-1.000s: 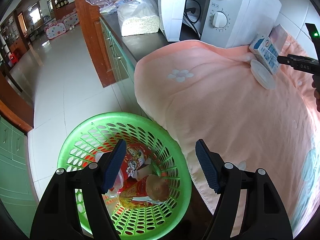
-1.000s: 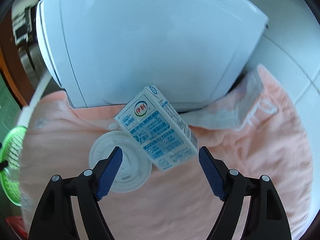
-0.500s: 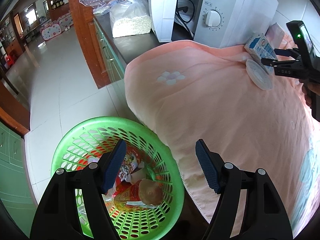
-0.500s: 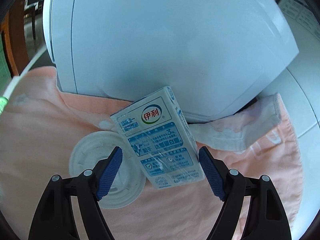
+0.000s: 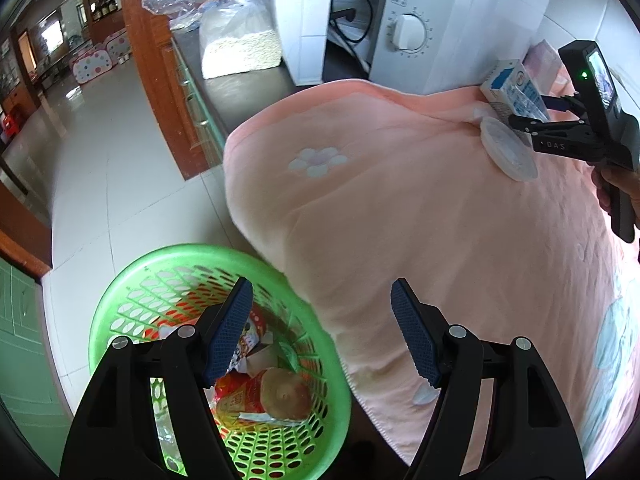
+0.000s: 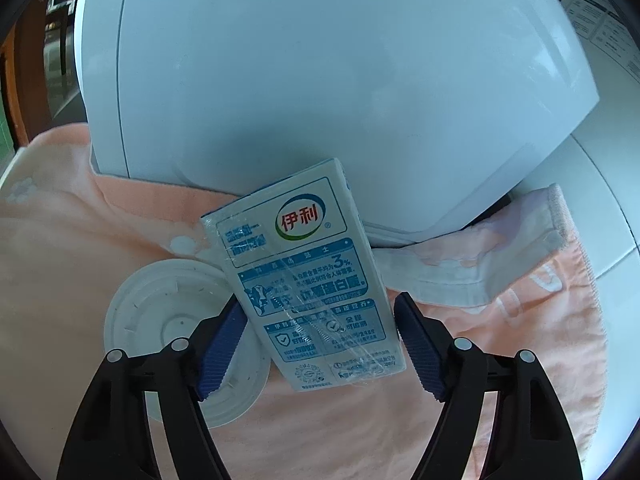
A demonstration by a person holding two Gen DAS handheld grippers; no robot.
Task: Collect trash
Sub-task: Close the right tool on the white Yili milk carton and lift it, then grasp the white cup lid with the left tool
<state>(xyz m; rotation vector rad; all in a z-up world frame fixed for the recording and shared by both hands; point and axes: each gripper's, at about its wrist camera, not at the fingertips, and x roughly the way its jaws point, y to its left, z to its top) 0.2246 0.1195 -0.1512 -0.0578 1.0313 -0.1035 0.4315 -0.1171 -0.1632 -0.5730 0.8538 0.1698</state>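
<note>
A white and blue milk carton [image 6: 312,276] leans against the white microwave [image 6: 320,80] on the pink cloth. My right gripper [image 6: 320,344] is open, its blue pads on either side of the carton's lower half, close to touching. A white plastic lid [image 6: 176,332] lies on the cloth just left of the carton. In the left wrist view the carton [image 5: 514,92], the lid [image 5: 508,148] and my right gripper [image 5: 532,118] show at the far right. My left gripper [image 5: 320,332] is open and empty above the green basket [image 5: 132,280], which holds wrappers and other trash.
The pink cloth [image 5: 400,208] covers the counter and hangs over its edge beside the basket. A bag of white grains [image 5: 240,48] and the microwave [image 5: 440,20] stand at the back. The tiled floor [image 5: 100,140] is at the left.
My right gripper has moved forward until its pads flank the milk carton. The left gripper has shifted a little, and the basket sits lower left in its view.
</note>
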